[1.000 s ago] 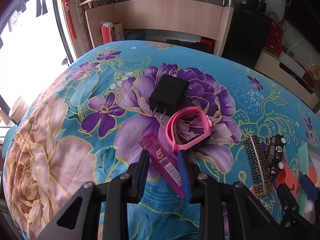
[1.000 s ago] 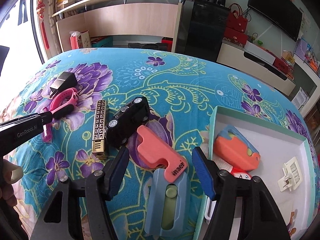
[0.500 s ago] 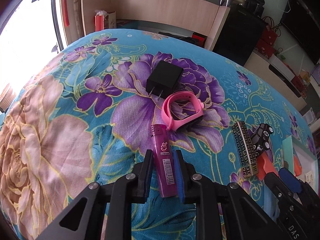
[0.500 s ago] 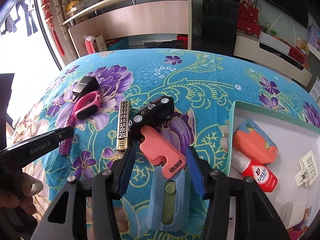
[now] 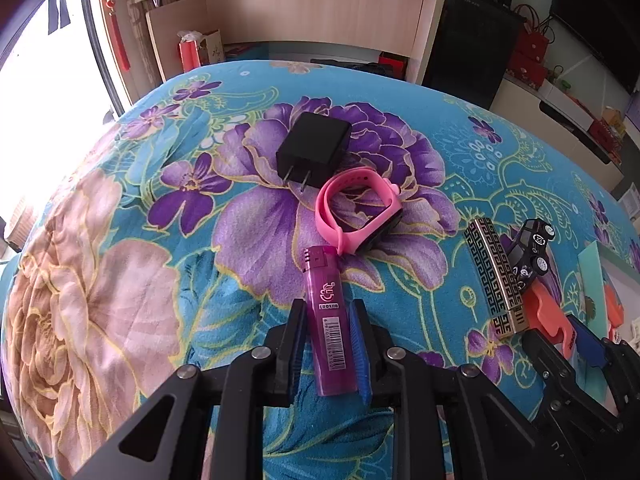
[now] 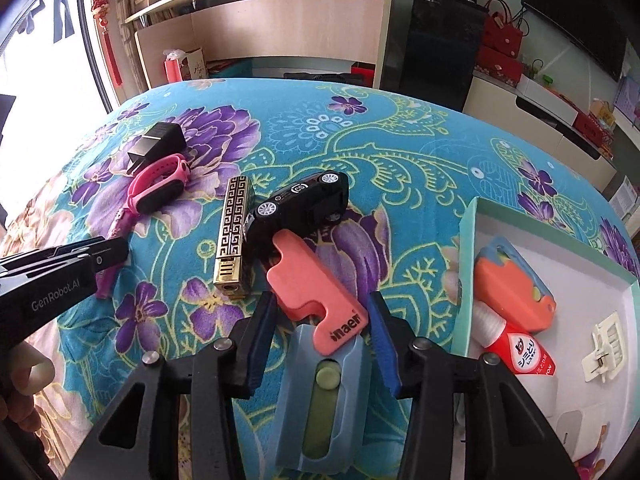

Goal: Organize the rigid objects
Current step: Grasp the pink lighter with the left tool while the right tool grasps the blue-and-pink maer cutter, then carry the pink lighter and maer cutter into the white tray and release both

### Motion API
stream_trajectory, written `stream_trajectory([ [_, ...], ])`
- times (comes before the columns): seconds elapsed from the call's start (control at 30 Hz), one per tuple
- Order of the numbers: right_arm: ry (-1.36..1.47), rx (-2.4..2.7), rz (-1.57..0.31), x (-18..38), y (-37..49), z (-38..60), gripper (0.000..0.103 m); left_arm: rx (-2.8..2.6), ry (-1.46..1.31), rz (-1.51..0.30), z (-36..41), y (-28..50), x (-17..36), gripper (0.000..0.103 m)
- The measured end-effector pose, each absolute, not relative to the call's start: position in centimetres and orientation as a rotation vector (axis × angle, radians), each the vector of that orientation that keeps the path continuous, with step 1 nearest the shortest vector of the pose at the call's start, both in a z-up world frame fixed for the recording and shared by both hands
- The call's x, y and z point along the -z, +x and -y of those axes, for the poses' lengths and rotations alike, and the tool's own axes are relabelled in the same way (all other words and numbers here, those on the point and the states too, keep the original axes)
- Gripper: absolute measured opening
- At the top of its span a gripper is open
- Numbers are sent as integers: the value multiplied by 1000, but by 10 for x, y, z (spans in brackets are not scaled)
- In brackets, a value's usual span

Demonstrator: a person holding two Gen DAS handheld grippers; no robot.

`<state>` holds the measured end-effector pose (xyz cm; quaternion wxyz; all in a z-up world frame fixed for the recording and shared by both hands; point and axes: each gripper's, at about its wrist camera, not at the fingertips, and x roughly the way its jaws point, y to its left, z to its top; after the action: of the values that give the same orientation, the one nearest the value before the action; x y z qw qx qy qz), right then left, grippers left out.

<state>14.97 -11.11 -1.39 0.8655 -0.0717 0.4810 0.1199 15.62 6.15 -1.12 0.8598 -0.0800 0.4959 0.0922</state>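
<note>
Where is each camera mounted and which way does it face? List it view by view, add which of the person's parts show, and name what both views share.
Left wrist: on the left gripper, facing along its fingers, closed around the purple lighter; the right gripper's fingers show at the lower right.
Right wrist: on the right gripper, facing the coral-and-blue utility knife and white tray; a hand shows.
Shared: pink wristband, black charger, gold lighter, toy car.

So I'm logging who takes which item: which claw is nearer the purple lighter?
Left. The left claw brackets the purple lighter, its fingers either side of it. The right claw sits farther right, around the coral-and-blue cutter.
</note>
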Motion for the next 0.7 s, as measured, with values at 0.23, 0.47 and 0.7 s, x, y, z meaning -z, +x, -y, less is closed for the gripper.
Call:
stream_trajectory([
  [0.23,-110,-249,-992,13,149,116,40,-209,-169,-1028,-62,159,14,25],
  [0.47,-41,-261,-976,6,149,123,40,-245,-117,-1014,-61,158,11,22],
  [0.7,30,-282,-914,-11,145,130,40,-263,-148,-971,-71,153,-2,21],
])
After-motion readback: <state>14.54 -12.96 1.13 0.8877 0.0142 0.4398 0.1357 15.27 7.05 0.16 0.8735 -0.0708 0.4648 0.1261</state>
